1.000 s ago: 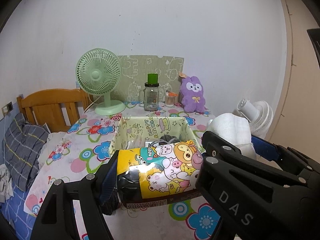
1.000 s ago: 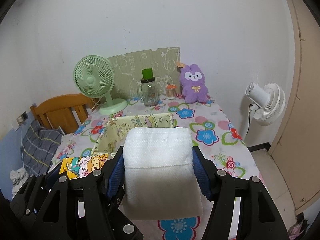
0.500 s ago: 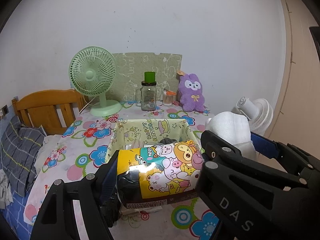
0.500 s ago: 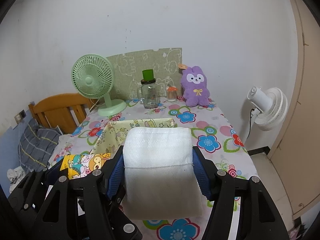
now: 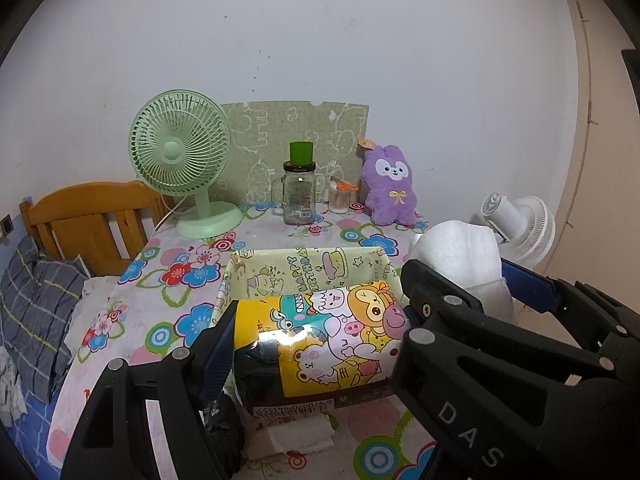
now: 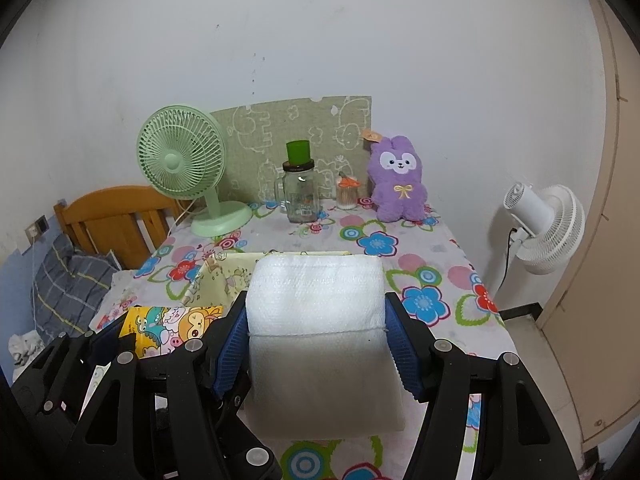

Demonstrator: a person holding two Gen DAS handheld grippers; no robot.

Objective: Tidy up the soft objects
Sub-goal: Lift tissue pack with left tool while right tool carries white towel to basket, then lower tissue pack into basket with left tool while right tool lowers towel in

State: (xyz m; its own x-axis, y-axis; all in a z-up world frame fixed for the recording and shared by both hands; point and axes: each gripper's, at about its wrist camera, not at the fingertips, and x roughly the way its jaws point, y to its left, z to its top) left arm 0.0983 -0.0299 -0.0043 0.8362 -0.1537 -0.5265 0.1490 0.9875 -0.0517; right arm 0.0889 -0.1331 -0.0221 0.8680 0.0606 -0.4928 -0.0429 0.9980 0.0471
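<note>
Both packs carried toward the box

Our left claw (image 5: 316, 344) grips the soft, glossy cartoon-printed pack (image 5: 320, 340) by its ends; our right claw (image 6: 316, 332) clamps the squashy white foam pad (image 6: 316, 312) at its sides. Both look light. The pale yellow paper box (image 5: 304, 272) ahead now looks farther off than a second ago; both grips unchanged

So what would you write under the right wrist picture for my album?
Right gripper clamps a white foam pad above the flowery table.
</note>
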